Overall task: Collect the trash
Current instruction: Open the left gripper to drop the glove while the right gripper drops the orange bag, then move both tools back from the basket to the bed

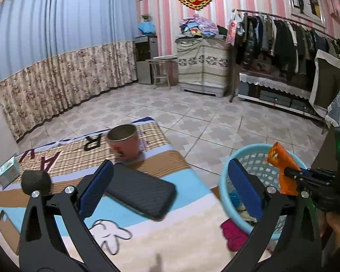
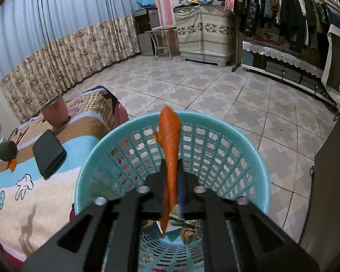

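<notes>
The blue basket (image 2: 256, 158) stands open-topped just beside the bed (image 1: 170, 238), its mouth partly taken up by the right gripper (image 2: 173, 195) and an orange wrapper (image 2: 170, 149). On the bed, a dark case (image 1: 140, 195) and a cup (image 1: 124, 142) block the way ahead; the tiled floor (image 2: 215, 90) beyond lies open.

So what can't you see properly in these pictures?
- Bottom of the light blue plastic basket: right wrist view, right gripper covers most of it.
- Whether its pads press the orange plastic wrapper: wrapper edge-on, hiding them.
- Pink cup print: left wrist view, blurred.
- Small box: cut by the left edge.
</notes>
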Demonstrator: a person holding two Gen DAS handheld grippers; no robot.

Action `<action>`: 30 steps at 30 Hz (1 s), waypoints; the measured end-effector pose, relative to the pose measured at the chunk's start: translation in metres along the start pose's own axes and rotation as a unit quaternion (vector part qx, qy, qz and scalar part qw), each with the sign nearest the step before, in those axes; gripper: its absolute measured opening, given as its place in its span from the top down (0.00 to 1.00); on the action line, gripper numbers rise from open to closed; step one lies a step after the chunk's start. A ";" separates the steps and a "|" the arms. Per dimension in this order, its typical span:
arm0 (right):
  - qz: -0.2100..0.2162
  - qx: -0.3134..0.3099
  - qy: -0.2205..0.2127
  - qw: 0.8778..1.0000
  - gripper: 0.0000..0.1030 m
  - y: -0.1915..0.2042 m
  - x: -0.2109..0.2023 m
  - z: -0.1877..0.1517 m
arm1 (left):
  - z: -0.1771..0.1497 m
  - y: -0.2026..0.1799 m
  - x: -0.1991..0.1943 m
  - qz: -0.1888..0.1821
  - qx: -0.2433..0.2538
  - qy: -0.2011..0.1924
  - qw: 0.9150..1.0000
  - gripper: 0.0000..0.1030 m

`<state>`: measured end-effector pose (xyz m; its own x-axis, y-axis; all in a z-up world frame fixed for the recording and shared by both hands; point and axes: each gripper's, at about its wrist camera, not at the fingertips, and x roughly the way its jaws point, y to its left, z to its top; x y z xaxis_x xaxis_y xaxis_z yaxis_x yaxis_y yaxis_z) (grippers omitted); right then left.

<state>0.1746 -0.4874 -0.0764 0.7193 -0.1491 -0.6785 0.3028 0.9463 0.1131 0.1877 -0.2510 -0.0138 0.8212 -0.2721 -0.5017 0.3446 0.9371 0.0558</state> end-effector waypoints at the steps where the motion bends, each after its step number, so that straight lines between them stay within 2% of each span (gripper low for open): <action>1: -0.002 0.002 -0.002 1.000 0.51 0.000 0.000 0.001 | 0.000 0.004 -0.002 0.005 0.000 0.000 1.000 0.05; 2: -0.004 0.004 -0.008 1.000 0.33 0.000 -0.001 0.002 | 0.000 0.009 -0.003 0.010 0.000 -0.001 1.000 0.05; 4: -0.009 0.006 -0.010 1.000 0.33 0.002 0.000 0.001 | 0.000 0.020 -0.006 0.020 0.000 -0.003 1.000 0.05; 7: -0.003 0.014 -0.004 1.000 0.25 0.004 0.003 0.000 | -0.001 0.038 -0.010 0.033 -0.006 -0.003 0.999 0.05; 10: -0.016 0.014 -0.007 1.000 0.13 0.009 0.003 -0.001 | -0.002 0.058 -0.014 0.045 -0.013 -0.005 0.999 0.05; 18: -0.038 0.005 -0.020 0.999 0.05 0.033 -0.005 0.003 | -0.008 0.115 -0.023 0.078 -0.038 -0.007 0.996 0.05; 30: -0.022 -0.023 -0.029 0.999 0.05 0.095 0.000 0.000 | -0.036 0.211 -0.024 0.131 -0.083 0.016 0.988 0.05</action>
<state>0.2037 -0.3972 -0.0660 0.7420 -0.2053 -0.6382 0.3067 0.9504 0.0509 0.2245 -0.0391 -0.0209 0.8568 -0.0108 -0.5155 0.0403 0.9981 0.0461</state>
